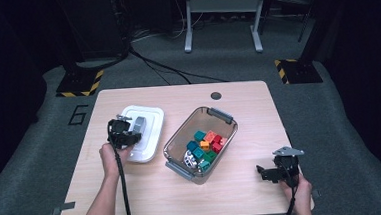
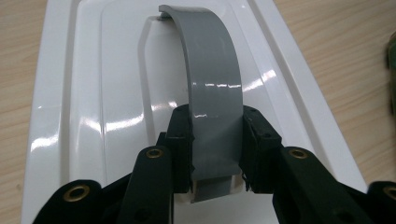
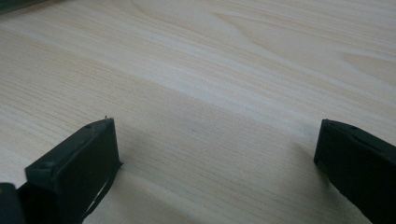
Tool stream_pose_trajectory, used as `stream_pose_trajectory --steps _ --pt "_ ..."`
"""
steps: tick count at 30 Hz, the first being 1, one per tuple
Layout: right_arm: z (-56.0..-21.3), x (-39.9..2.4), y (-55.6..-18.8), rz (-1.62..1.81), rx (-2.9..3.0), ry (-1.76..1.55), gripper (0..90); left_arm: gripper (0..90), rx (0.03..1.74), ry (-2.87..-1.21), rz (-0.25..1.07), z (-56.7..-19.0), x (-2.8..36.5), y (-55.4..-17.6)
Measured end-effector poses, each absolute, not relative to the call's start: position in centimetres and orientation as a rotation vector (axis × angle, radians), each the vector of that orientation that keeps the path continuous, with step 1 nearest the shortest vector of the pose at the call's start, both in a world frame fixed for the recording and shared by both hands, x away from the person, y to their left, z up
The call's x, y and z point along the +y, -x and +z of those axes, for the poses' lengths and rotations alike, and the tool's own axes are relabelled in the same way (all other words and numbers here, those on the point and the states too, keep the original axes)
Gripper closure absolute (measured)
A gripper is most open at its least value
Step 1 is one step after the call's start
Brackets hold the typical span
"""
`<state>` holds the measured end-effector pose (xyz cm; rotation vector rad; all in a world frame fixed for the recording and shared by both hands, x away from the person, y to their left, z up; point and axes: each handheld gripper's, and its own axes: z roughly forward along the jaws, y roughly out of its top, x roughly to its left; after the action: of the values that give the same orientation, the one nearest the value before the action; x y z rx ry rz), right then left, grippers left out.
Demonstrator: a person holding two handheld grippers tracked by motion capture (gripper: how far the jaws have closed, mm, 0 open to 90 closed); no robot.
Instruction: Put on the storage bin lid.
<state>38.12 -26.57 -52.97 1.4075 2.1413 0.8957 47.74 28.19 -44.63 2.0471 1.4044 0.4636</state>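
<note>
The left hand-held gripper (image 2: pixel 217 158) clamps its jaws on the grey handle (image 2: pixel 212 88) of the white lid (image 1: pixel 142 133), which sits on the desk (image 1: pixel 237 92) just left of the clear bin (image 1: pixel 200 143) of blocks (image 1: pixel 207 144), while the right hand-held gripper (image 3: pixel 217 154) hovers wide open and empty at the desk's near right corner.

Lid (image 1: pixel 147 132) on the table's (image 1: pixel 237 92) left half, bin (image 1: pixel 180 133) of blocks (image 1: pixel 208 144) just right of it (near centre), left gripper (image 1: pixel 130 133) over the lid, right gripper (image 1: pixel 270 173) near the right front corner.
</note>
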Motion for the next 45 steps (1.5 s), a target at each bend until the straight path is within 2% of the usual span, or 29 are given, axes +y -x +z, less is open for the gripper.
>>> stream_pose_trajectory --steps 8,21,33,45 --pt "-53.0 -26.6 -38.1 0.896 2.141 -1.407 0.0 68.1 1.409 -1.974 0.450 -42.3 31.0 -46.8" --pt "-53.0 -26.6 -38.1 0.896 2.141 -1.407 0.0 68.2 1.323 -1.931 0.385 -37.9 31.6 -45.5" --pt "-53.0 -26.6 -38.1 0.896 2.141 -1.407 0.0 68.2 1.210 -1.966 0.390 -34.6 28.4 -43.8" --pt "-53.0 -26.6 -38.1 0.896 2.141 -1.408 0.0 68.2 1.085 -2.039 0.367 -33.8 23.9 -43.2"
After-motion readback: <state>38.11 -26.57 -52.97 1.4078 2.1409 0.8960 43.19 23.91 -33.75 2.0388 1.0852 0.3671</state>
